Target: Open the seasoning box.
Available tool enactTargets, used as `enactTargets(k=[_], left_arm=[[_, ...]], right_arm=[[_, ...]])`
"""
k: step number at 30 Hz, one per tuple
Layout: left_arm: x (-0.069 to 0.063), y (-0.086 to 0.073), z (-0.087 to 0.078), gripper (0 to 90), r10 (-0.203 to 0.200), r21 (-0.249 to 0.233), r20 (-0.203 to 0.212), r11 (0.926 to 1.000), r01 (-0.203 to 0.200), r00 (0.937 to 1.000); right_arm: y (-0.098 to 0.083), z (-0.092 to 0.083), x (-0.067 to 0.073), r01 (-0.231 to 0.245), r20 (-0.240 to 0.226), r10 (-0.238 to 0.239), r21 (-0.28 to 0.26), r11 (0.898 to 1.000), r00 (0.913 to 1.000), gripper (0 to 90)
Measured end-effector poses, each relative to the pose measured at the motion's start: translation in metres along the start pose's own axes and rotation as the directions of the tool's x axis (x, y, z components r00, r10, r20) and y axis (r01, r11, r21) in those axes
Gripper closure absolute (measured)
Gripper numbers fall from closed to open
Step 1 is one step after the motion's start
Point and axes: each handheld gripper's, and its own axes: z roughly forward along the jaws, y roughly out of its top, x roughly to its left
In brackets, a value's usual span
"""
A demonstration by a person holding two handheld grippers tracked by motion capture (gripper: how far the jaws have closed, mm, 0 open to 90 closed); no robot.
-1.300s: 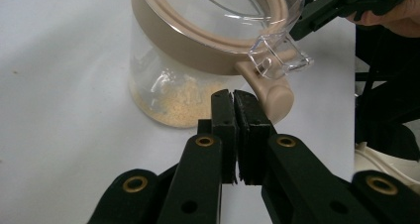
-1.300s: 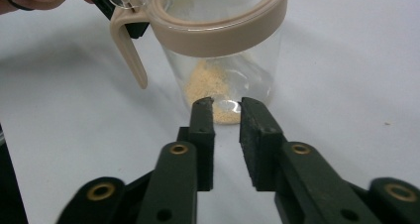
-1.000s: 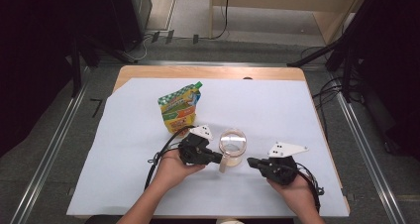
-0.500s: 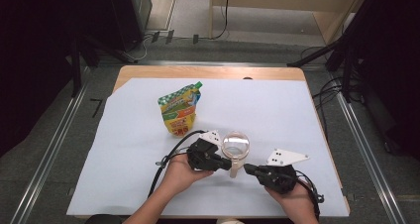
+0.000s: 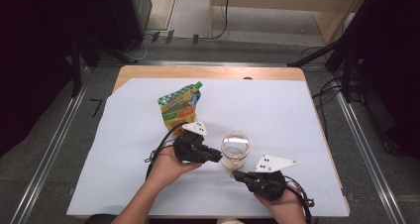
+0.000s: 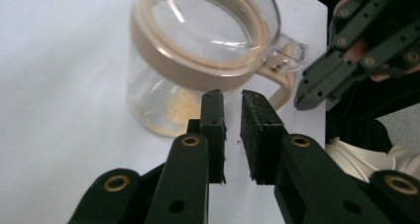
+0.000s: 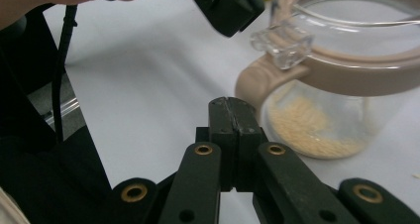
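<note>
I see a clear glass jar standing upright on the white sheet that covers the table, a little toward six o'clock from the sheet's middle. Its glass lid sits down on a tan seal ring, and a tan clasp with a clear tab juts from the rim. Inside, a thin layer of pale yellow grains lies on the bottom; the rest of the jar looks empty.

My left gripper lies at nine o'clock of the jar, tips just beside its wall. In the left gripper view its jaws stand a narrow slit apart; they have just been opening, and nothing is between them. I cannot tell whether the tips touch the glass.

My right gripper sits at six o'clock of the jar, tips near its base. In the right gripper view its jaws are pressed flat together, pinching nothing, pointing at the clasp.

A green and yellow pouch lies at eleven o'clock of the jar, well apart. Its print is too small for me to read.
</note>
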Motion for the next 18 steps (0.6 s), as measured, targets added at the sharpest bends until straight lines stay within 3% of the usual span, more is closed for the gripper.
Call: enactTargets(k=[8, 18], left_arm=[[0.008, -0.003, -0.006, 58.8, -0.006, -0.023, -0.041, 0.9997, 0.005, 0.9992], [0.012, -0.005, -0.009, 49.8, -0.017, -0.048, -0.050, 0.9988, 0.015, 0.9986]], right_arm=[[-0.002, 0.019, 0.008, -0.011, 0.016, 0.011, 0.013, 1.000, 0.9998, 90.0], [-0.003, 0.026, 0.008, 0.003, 0.041, -0.004, 0.022, 1.000, 0.9992, 90.0]])
